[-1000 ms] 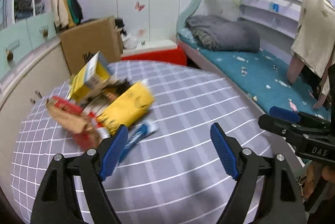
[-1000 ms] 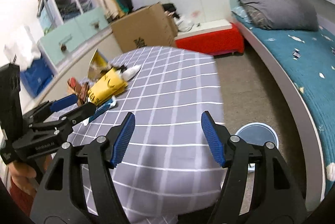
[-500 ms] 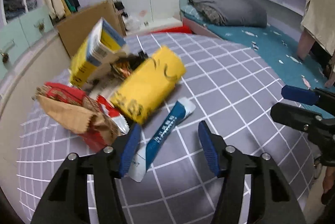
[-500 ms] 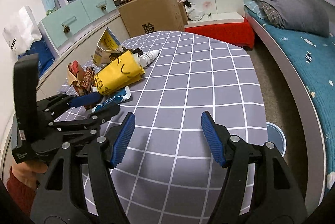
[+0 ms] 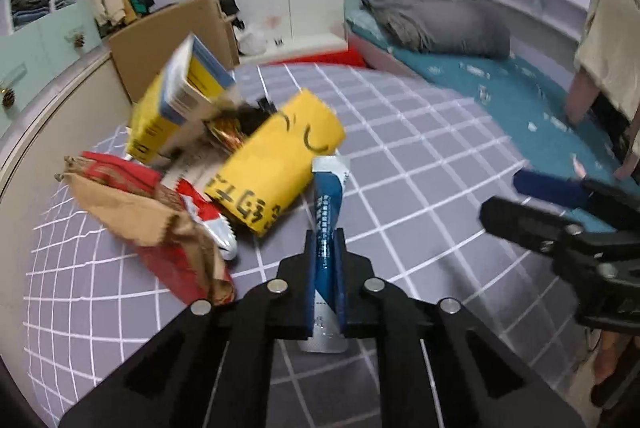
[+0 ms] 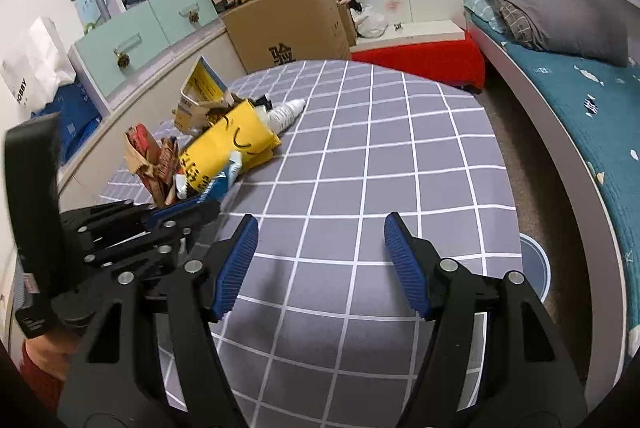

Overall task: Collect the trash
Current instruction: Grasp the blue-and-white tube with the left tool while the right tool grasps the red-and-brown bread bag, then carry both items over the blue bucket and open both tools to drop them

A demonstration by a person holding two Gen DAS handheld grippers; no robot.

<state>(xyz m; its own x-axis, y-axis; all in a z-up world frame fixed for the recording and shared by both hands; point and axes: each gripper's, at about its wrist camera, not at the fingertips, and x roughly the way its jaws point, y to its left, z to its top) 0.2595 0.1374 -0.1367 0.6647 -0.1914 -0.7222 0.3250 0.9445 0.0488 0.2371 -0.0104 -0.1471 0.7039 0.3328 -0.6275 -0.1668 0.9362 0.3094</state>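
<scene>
Your table (image 6: 400,155), spread with a grey cloth in a white grid, fills most of both views, with a teal-covered bed (image 6: 580,99) along its far right side and a large cardboard box (image 6: 288,23) standing behind it.

On the left part of the cloth your trash lies heaped together. The yellow packet (image 5: 276,171) with black lettering is the biggest piece, lying flat at the near edge of the heap. Behind it an opened yellow-and-blue carton (image 5: 180,103) tilts upward. To the left sits a torn brown paper bag (image 5: 132,211) over red wrapping. A white bottle (image 6: 286,111) pokes out beyond the yellow packet, seen from your right wrist.

Your right gripper (image 6: 320,264) hangs above bare cloth, well apart from the heap, its blue pads spread with nothing between them.

Your left gripper (image 5: 325,284) is closing, and its jaws already pinch the blue tube (image 5: 328,224), a flattened squeeze tube with white print. The tube runs forward from between the jaws, its crimped white end touching the yellow packet's edge, its other end showing just below the jaws.
</scene>
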